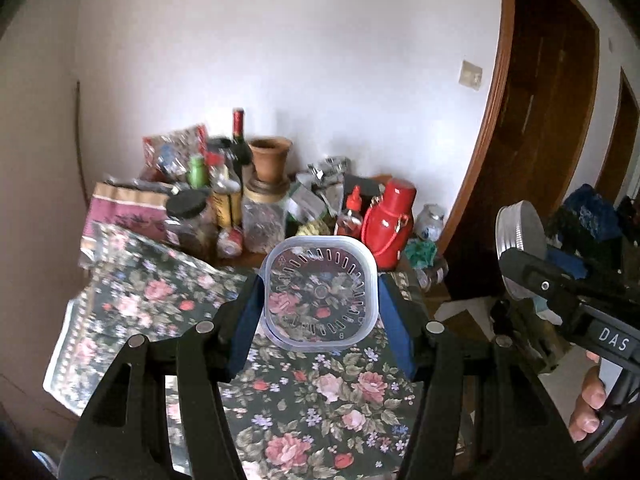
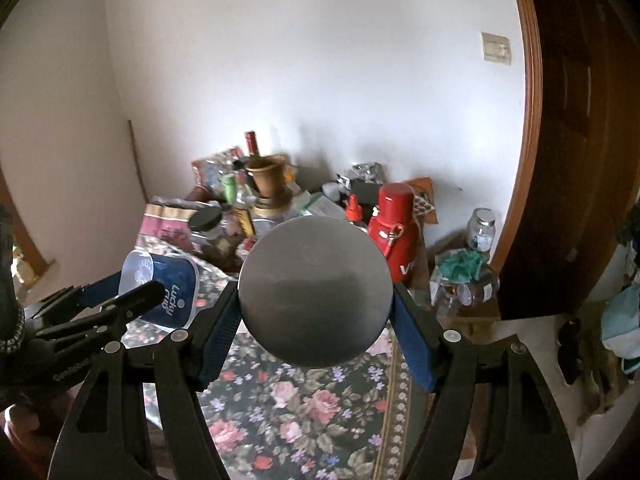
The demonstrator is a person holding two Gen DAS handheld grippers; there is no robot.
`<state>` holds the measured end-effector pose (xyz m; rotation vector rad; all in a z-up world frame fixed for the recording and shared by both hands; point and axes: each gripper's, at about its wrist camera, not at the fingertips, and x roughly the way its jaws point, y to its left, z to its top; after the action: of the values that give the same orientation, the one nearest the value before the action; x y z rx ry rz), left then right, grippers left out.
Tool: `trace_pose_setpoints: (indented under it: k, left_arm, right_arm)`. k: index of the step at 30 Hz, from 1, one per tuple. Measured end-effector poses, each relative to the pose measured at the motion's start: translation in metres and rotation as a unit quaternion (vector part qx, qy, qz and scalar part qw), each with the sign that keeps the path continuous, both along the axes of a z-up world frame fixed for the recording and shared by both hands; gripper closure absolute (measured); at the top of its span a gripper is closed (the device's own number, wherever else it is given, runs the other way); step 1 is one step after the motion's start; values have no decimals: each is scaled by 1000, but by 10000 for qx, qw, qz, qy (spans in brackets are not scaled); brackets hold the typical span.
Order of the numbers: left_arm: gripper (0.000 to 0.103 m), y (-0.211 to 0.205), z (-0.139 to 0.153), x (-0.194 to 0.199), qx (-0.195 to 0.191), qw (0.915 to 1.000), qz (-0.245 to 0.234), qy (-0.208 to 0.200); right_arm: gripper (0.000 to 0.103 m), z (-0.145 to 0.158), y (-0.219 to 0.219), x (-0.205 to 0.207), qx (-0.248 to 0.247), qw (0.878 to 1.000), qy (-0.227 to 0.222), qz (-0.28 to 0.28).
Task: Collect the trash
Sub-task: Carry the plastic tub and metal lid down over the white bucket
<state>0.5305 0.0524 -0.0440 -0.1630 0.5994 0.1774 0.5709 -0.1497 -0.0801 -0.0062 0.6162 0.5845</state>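
Both pickups look done: the left gripper point(image 1: 320, 312) clamps a clear square plastic tub point(image 1: 320, 292), the right gripper point(image 2: 316, 316) grasps a round silver metal lid point(image 2: 316, 292) at its three o'clock, and only binning remains.

Place: a lived-in home room.
Table: floral tablecloth point(image 1: 320, 400), crowded with jars, a wine bottle point(image 1: 239, 140), a red flask point(image 1: 388, 224).
Surroundings: white walls, wooden door frame point(image 1: 486, 140).

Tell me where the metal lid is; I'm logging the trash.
The metal lid sits clamped in the right gripper, above the floral tablecloth, in front of the red flask.
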Motion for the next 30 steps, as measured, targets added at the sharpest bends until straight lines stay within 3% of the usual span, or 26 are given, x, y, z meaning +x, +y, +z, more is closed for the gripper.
trace_pose_setpoints:
  k: [7, 16, 25, 30]
  left_arm:
    - [46, -1, 27, -60, 217, 9989, -92, -414]
    - [46, 24, 41, -164, 122, 9968, -356, -706]
    - [46, 44, 26, -275, -8, 9968, -569, -564]
    - [46, 44, 14, -308, -111, 9966, -743, -346]
  right_arm:
    - [33, 15, -5, -53, 104, 9998, -163, -95]
    - [33, 24, 14, -153, 194, 9991, -136, -362]
    - [33, 9, 33, -261, 143, 9983, 46, -570]
    - [33, -1, 30, -297, 34, 9970, 278, -726]
